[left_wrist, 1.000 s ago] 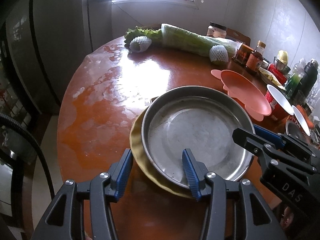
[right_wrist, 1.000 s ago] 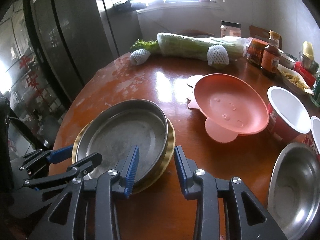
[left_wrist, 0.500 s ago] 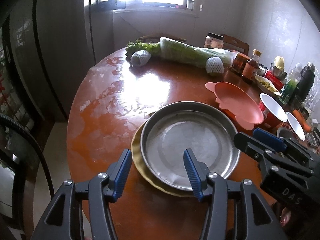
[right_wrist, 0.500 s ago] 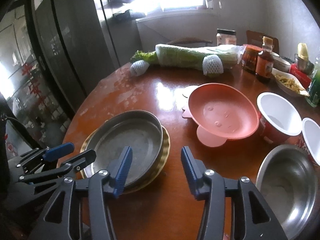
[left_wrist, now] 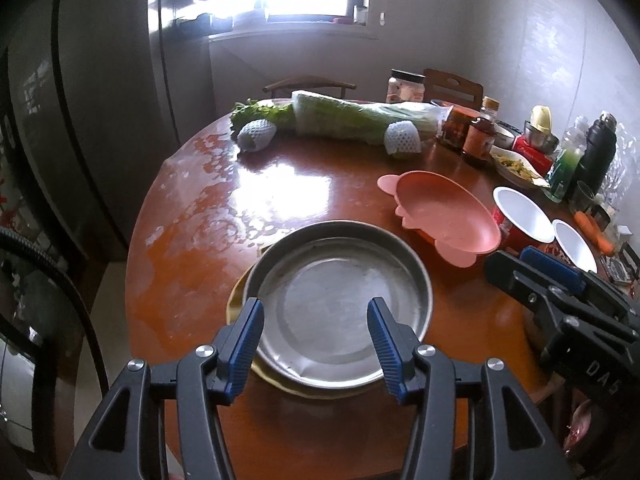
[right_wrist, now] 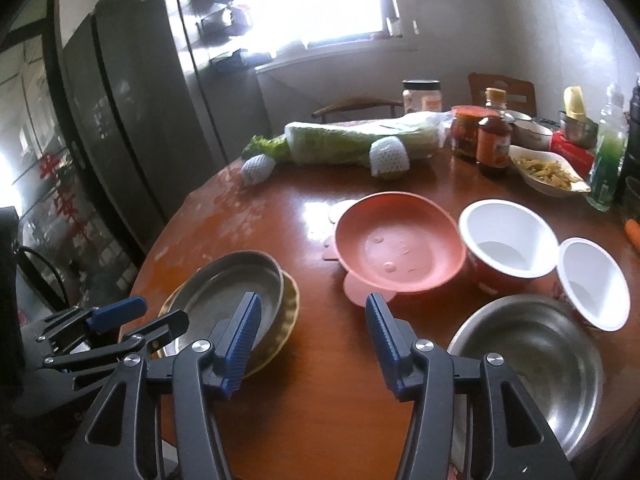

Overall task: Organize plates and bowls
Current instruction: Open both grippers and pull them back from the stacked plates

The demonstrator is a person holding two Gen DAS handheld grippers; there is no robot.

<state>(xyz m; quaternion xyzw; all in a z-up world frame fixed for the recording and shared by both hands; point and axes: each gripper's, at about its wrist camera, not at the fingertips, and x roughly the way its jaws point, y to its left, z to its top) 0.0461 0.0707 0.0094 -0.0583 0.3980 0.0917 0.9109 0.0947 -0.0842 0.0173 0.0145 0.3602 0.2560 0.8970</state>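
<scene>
I use the steel pan [left_wrist: 340, 300] as my reference point. It sits nested on the yellow plate [left_wrist: 237, 300], whose rim shows only along the pan's left and near edges; both rest on the round wooden table [left_wrist: 280, 184], close to its near edge.

My left gripper [left_wrist: 316, 332] hangs over the near part of the steel pan with its jaws spread wide and nothing between them. Whether its blue pads [left_wrist: 248, 332] touch the pan or are above it, I cannot tell.

My right gripper [right_wrist: 312, 336] is to the right of the steel pan [right_wrist: 232, 292], over bare table, jaws likewise spread and empty. Its left pad overlaps the pan's right rim in the right wrist view; the right pad sits just short of the pink bowl [right_wrist: 398, 252].

The pink bowl lies to the right of and beyond the steel pan, apart from it, with flat ear-like tabs at its rim. Further right of the pan stand two red cups with white insides [right_wrist: 508, 246], side by side and touching or nearly so. A steel bowl [right_wrist: 532, 364] sits in front of those cups, well to the right of the pan.

Far beyond the pan, at the table's back edge, lies a wrapped cabbage [left_wrist: 360, 122] with two foam-netted fruits [left_wrist: 402, 140] beside it, and bottles and jars [right_wrist: 494, 144] to the right of that.
</scene>
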